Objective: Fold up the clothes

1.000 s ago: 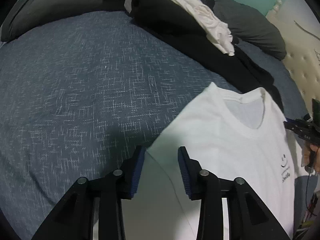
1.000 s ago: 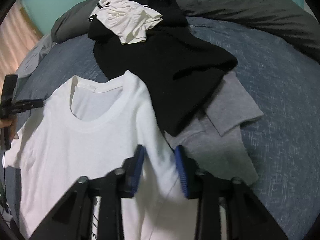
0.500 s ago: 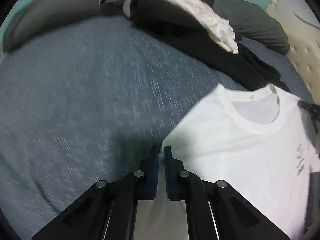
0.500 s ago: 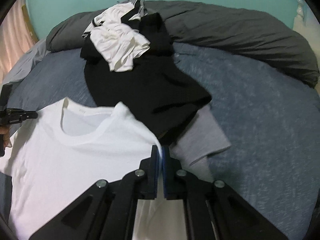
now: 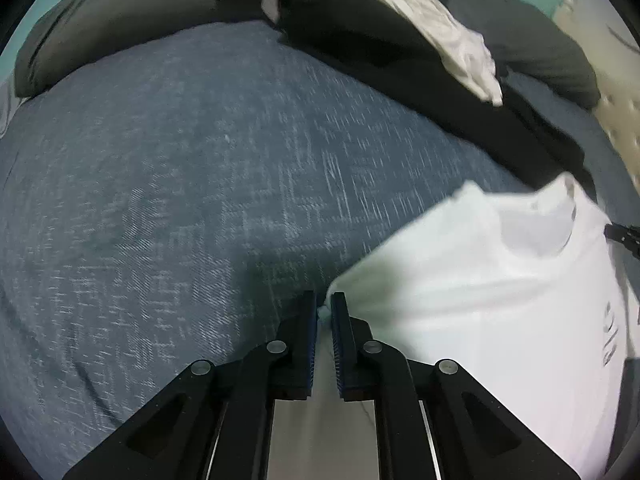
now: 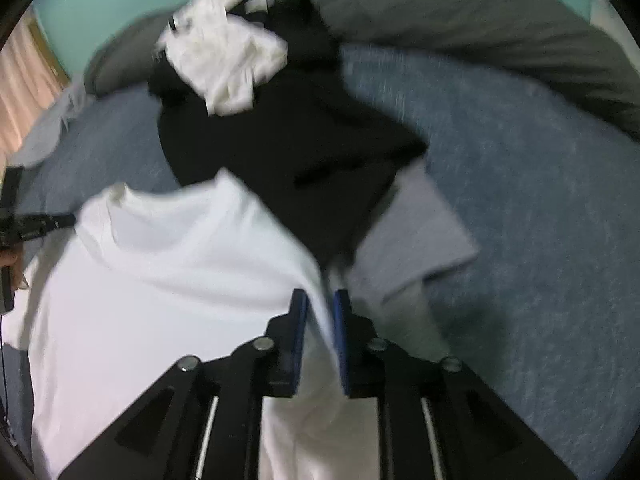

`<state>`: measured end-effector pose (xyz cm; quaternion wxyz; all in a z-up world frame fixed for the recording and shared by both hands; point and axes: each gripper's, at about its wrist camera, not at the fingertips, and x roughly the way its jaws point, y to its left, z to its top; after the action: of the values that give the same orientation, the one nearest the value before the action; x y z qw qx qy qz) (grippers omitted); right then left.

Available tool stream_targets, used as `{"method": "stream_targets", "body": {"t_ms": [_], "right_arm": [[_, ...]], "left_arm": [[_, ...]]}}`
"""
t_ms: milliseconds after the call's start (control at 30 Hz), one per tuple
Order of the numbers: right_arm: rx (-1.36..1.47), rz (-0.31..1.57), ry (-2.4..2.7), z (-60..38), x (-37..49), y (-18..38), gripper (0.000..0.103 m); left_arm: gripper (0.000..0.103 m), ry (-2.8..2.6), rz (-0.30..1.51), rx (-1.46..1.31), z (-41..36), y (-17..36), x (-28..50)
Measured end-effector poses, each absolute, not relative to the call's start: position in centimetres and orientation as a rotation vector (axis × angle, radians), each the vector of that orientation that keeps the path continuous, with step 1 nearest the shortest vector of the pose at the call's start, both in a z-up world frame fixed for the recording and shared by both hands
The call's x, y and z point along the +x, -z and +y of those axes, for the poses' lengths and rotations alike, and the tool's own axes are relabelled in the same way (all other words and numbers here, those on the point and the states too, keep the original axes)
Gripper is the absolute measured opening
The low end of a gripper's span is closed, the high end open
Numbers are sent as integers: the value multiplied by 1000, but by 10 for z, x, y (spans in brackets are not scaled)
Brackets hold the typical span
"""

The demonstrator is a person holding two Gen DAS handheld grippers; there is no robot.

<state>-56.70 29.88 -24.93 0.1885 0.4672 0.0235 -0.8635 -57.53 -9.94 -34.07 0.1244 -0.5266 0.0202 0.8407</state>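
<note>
in the left wrist view, the left hand-held gripper [image 5: 324,308] is pinching the sleeve edge of the soft white cotton t-shirt [image 5: 492,280] as its jaws are opening slightly. the shirt is lying on the blue woven bed cover [image 5: 180,200], collar pointing away.

in the right wrist view, the right hand-held gripper [image 6: 320,308] is straddling the opposite shoulder edge, jaws opening. the light, limp cloth will likely sag, so edges look like the best holds.

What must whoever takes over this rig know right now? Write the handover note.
Left hand-held gripper: pinching one side edge of the white T-shirt, jaws opening slightly.
Right hand-held gripper: jaws opening, the shirt's other side edge between them.
Shirt lies front-up on the blue bed; black garment, grey garment and crumpled white garment lie beyond.
Done: no fold visible.
Left: fold this shirt, then the pile.
</note>
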Motion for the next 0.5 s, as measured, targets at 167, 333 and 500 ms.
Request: {"method": "stream_targets", "body": {"t_ms": [167,333,500], "right_arm": [[1264,49,2399,270,-586,235,33],[1331,263,2328,216,-606,255,33],[1339,363,2312,202,-612,274,12]], "left_arm": [[10,-2426,76,-1493,-80,337,-588],[10,-2379,166,-1475,-62,344,-594],[8,-2353,192,-1454,-57,350,-596]]}}
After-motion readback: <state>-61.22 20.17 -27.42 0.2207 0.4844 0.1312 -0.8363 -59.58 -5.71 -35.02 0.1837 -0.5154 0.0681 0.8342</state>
